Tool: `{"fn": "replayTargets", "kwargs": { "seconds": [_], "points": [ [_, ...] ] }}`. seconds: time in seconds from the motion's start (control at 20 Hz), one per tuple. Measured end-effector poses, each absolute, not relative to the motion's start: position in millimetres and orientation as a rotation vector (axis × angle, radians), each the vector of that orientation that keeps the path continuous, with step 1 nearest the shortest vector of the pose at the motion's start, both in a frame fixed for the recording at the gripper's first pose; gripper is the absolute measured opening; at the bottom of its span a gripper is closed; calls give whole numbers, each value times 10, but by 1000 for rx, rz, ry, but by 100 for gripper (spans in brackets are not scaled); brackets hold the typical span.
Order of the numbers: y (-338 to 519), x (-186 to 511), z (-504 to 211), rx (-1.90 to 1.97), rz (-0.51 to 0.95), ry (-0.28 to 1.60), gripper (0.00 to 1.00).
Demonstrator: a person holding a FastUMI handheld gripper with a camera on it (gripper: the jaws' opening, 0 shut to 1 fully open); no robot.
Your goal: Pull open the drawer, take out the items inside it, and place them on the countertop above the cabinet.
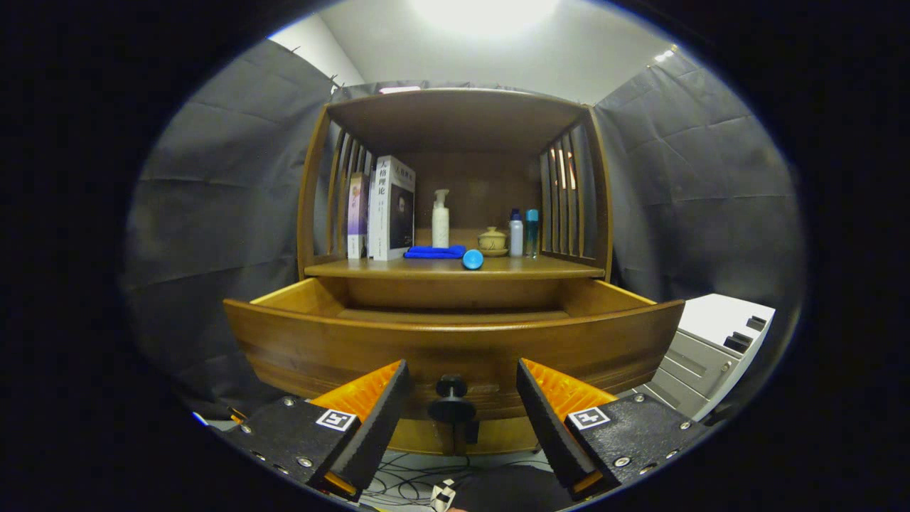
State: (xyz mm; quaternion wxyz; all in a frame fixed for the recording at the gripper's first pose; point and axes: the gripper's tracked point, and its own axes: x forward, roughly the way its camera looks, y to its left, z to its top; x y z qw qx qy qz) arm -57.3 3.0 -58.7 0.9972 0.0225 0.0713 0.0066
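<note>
The wooden cabinet's drawer (455, 348) stands pulled out toward me, its curved front just ahead of my fingers. Its dark round knob (451, 398) sits between my two fingertips, untouched. My gripper (462, 391) is open, nothing held. The drawer's inside is hidden behind its front wall. On the countertop (540, 267) above lie a blue ball (473, 259) at the front edge and a folded blue cloth (434, 252) behind it.
Also on the countertop: upright books (384, 210) at the left, a white pump bottle (441, 219), a small lidded pot (492, 240) and two small bottles (524, 233). Slatted sides and a top board enclose the shelf. A grey-white unit (711, 348) stands right. Cables (419, 483) lie on the floor.
</note>
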Motion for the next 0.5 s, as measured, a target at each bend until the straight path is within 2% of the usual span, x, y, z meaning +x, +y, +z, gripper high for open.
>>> {"fn": "replayTargets", "kwargs": {
  "seconds": [0.5],
  "points": [
    [84,-370,-748,30,54,159,93]
  ]
}}
